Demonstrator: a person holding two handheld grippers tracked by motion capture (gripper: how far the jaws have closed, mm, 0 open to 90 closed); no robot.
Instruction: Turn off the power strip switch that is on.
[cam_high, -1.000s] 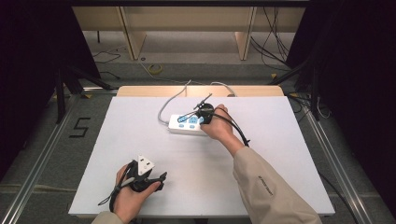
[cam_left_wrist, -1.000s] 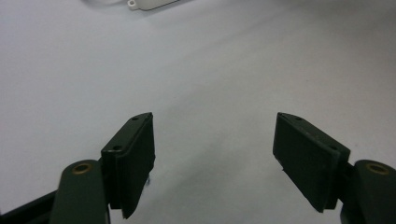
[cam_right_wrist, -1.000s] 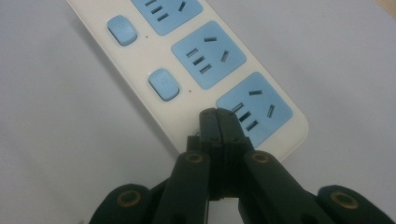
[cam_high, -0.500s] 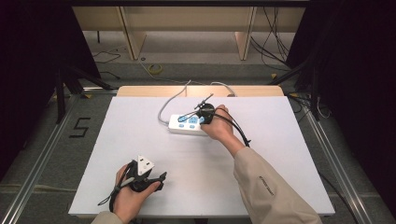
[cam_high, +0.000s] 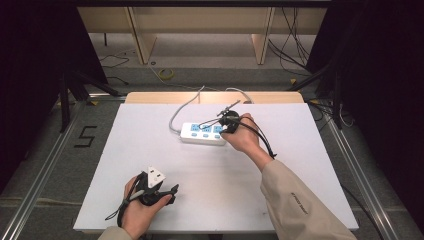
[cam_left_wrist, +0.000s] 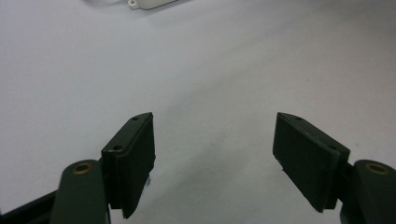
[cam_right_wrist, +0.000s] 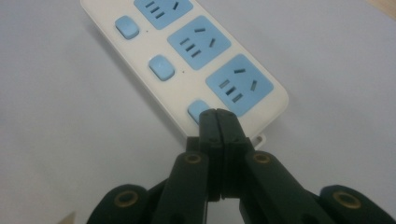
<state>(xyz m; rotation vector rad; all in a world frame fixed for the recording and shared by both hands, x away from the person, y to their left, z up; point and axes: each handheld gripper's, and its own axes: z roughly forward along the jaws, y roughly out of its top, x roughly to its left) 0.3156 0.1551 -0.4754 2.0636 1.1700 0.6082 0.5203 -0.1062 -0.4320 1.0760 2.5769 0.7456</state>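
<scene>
Work in hand: pressing a switch on the power strip (cam_high: 202, 133) with the right tongs (cam_right_wrist: 218, 113), as far as the scene suggested.
Power strip: white, with three blue sockets and three blue buttons, it lay flat on the table (cam_high: 300, 200) at about 12 o'clock from the table's middle, its grey cord (cam_high: 182, 107) running off toward the far edge.
Right tongs: jaws pressed fully together, holding nothing; their joined tip sat on the nearest blue button (cam_right_wrist: 196, 109), at the strip's end closest to the right hand (cam_high: 243, 137).
Left tongs: jaws wide apart and empty in the left gripper view (cam_left_wrist: 214, 154), over bare table; in the high view they rested near the front edge at about 7 o'clock (cam_high: 170, 192), well apart from the strip.
Done: the tip had reached the button and looked to be touching it.
Cannot tell: whether the button was already pushed down; no lamp or change of the button showed either way.
Left: probably completing the press and lifting the tip clear; the other two buttons (cam_right_wrist: 161, 68) looked untouched.
</scene>
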